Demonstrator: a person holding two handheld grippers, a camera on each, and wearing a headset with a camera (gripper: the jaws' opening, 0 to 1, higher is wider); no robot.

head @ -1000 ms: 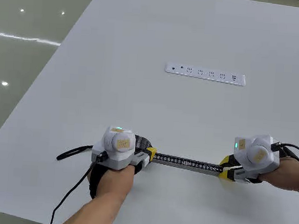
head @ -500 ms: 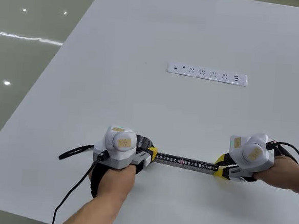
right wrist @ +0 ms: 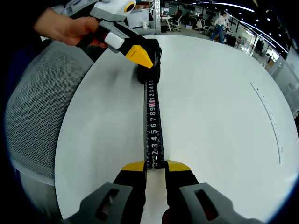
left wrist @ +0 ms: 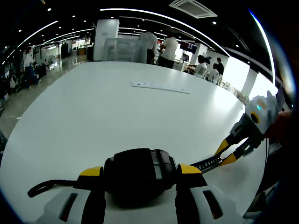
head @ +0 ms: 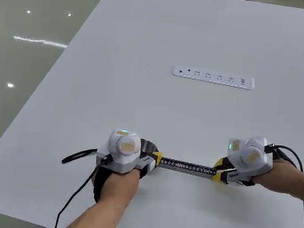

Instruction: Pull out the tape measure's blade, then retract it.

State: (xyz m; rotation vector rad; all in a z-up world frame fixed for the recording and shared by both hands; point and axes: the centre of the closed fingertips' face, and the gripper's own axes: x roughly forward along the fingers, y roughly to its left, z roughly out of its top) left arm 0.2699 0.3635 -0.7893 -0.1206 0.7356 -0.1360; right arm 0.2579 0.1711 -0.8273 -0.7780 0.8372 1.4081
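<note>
I have the tape measure (left wrist: pixel 140 175) lying close to the near edge of the table (head: pixel 146 51), a little left of the middle, with its black strap (head: pixel 78 156) trailing toward the left edge. My left gripper (head: pixel 152 158) is clamped around the black case, one yellow-tipped jaw on each flat side. My right gripper (right wrist: pixel 155 165) is pinched on the very end of the blade (right wrist: pixel 153 119), where the smallest numbers are printed. The blade runs straight between the two grippers, parallel to the near edge and just above the table surface, or perhaps resting on it; I cannot tell which. A white power strip (head: pixel 213 77) lies well apart, toward the far edge, and it is not in my way. I judge the case to be compact and rather heavy for its size, with a rubbery skin that should not slip, so holding it across the flat sides seems correct. The blade looks like thin curved steel. I expect it to be stiff over this short length but ready to buckle if I twist it. Its edges may be sharp, and it is surely spring-loaded. The tip is the right place to hold it, and I think I should guide it back slowly rather than release it, because it could snap into the case.
</note>
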